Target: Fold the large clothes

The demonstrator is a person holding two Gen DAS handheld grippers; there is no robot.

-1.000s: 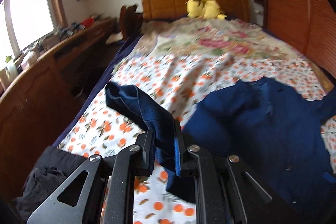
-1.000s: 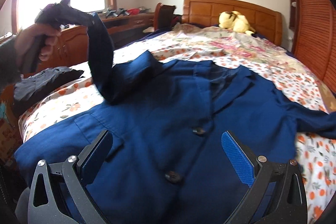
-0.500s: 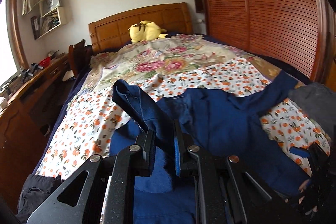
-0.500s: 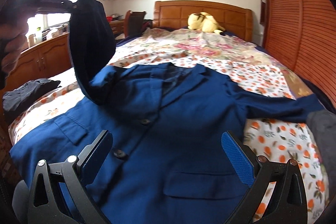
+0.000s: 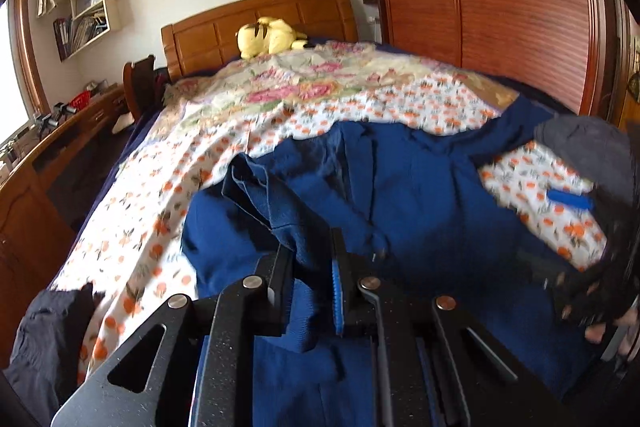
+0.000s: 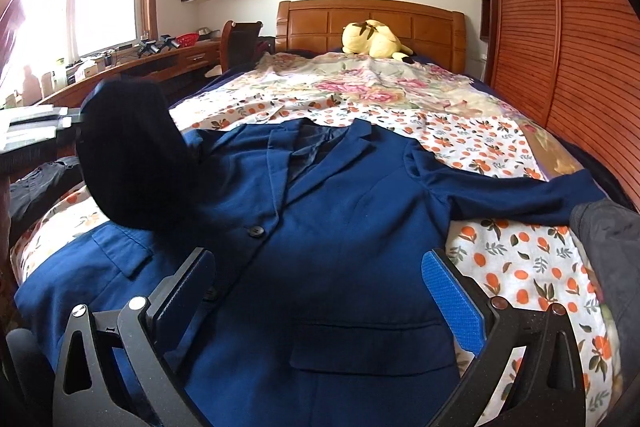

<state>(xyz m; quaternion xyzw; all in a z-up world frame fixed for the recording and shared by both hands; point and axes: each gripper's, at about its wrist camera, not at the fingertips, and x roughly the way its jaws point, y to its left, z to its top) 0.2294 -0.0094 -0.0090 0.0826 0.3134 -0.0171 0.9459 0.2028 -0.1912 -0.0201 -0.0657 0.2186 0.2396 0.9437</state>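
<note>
A navy blue blazer (image 6: 340,227) lies front up on the bed, collar toward the headboard; it also shows in the left wrist view (image 5: 420,203). My left gripper (image 5: 310,275) is shut on the blazer's left sleeve (image 5: 276,203) and holds it lifted over the jacket's body. In the right wrist view that raised sleeve (image 6: 132,163) hangs as a dark fold at the left. The other sleeve (image 6: 508,195) lies stretched out to the right on the sheet. My right gripper (image 6: 320,291) is open and empty, low over the jacket's lower front.
The bed has an orange-print sheet (image 6: 520,267) and a floral quilt (image 6: 380,87). A yellow plush toy (image 6: 372,39) sits by the wooden headboard. A dark garment (image 5: 44,339) lies at the bed's left corner. A wooden desk (image 6: 132,67) stands left, a louvered wardrobe (image 6: 580,47) right.
My left gripper has carried the sleeve rightward and lower, over the jacket's body. My right gripper has shifted right and closer to the jacket, still open.
</note>
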